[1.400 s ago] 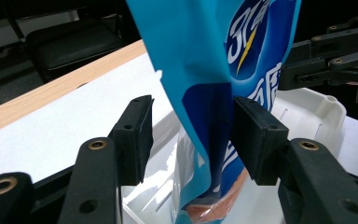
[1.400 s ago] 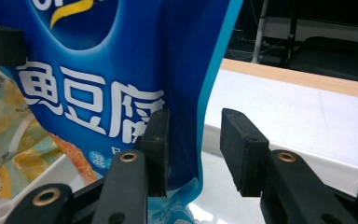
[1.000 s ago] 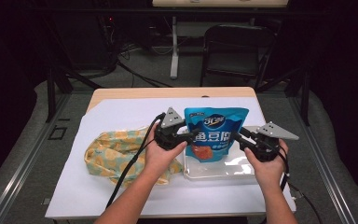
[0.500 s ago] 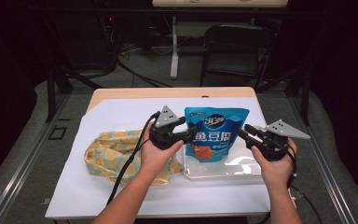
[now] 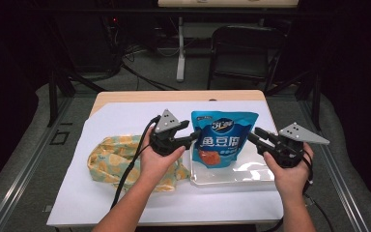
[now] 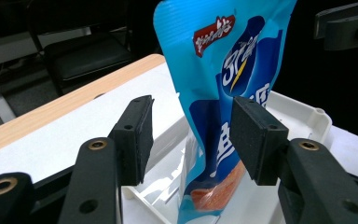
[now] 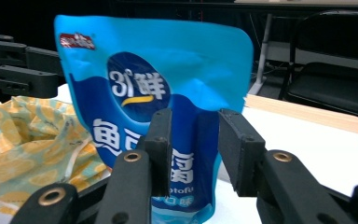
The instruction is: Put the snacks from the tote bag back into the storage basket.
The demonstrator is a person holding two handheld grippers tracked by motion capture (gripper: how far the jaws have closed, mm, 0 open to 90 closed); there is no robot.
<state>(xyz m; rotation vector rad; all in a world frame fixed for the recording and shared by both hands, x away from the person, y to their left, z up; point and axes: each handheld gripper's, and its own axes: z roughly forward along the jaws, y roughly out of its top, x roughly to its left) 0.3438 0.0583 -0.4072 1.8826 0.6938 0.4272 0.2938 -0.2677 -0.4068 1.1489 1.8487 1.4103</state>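
The blue snack pouch (image 5: 223, 137) stood upright at the back left of a clear plastic tray (image 5: 251, 175), which lay on the white sheet covering the counter (image 5: 125, 198).

The left hand (image 5: 158, 162) came in from the bottom of the high view, forearm angled up and to the right, knuckles over a yellow lemon-print cloth bag (image 5: 108, 157) lying on the sheet beside the tray. It held the left hand-held gripper (image 5: 195, 135) roughly level, pointing right toward the pouch's left edge. In the left gripper view that edge stood between the two pads; the jaws were set fairly wide, with a plain gap at the left pad (image 6: 137, 135). The right pad (image 6: 254, 137) overlapped the pouch's face, and whether it touched could not be told.

The right hand (image 5: 290, 171) rose more steeply from the lower right corner, wrist bent so that the right hand-held gripper (image 5: 253, 135) pointed left and slightly back at the pouch's right edge, just short of it in the high view. In the right gripper view its jaws stood partly open with the pouch beyond them and nothing held.
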